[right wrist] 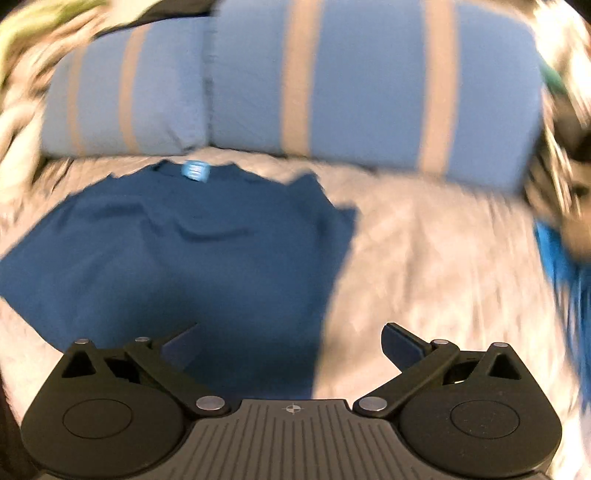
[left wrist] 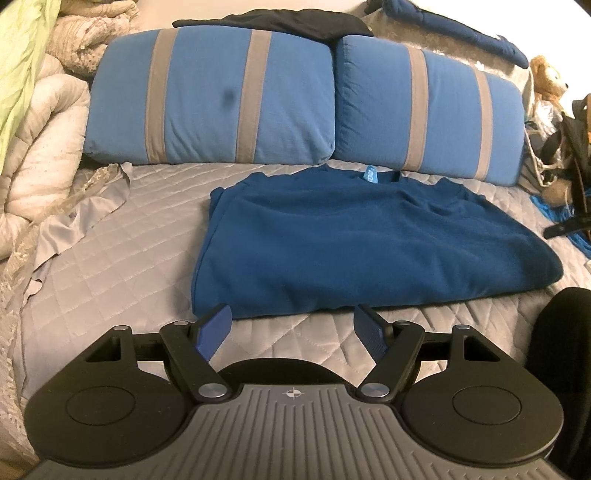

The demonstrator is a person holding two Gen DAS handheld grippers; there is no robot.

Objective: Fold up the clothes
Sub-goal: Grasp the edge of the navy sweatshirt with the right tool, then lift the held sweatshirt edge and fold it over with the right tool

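Observation:
A dark blue shirt (left wrist: pixel 317 240) lies partly folded on the grey quilted bed (left wrist: pixel 122 258), its collar and light blue label toward the pillows. My left gripper (left wrist: pixel 291 317) is open and empty just short of the shirt's near hem. The shirt also shows in the blurred right wrist view (right wrist: pixel 177 258). My right gripper (right wrist: pixel 291 336) is open and empty over the shirt's right edge, its left finger above the cloth and its right finger above the bare quilt (right wrist: pixel 424 266).
Two blue pillows with grey stripes (left wrist: pixel 221 99) (left wrist: pixel 424 107) lie behind the shirt. A rolled beige duvet (left wrist: pixel 40 147) lies at the left. A black garment (left wrist: pixel 280 20) lies on the pillows. Clutter, a teddy bear (left wrist: pixel 550 77) and blue cord sit at the right edge.

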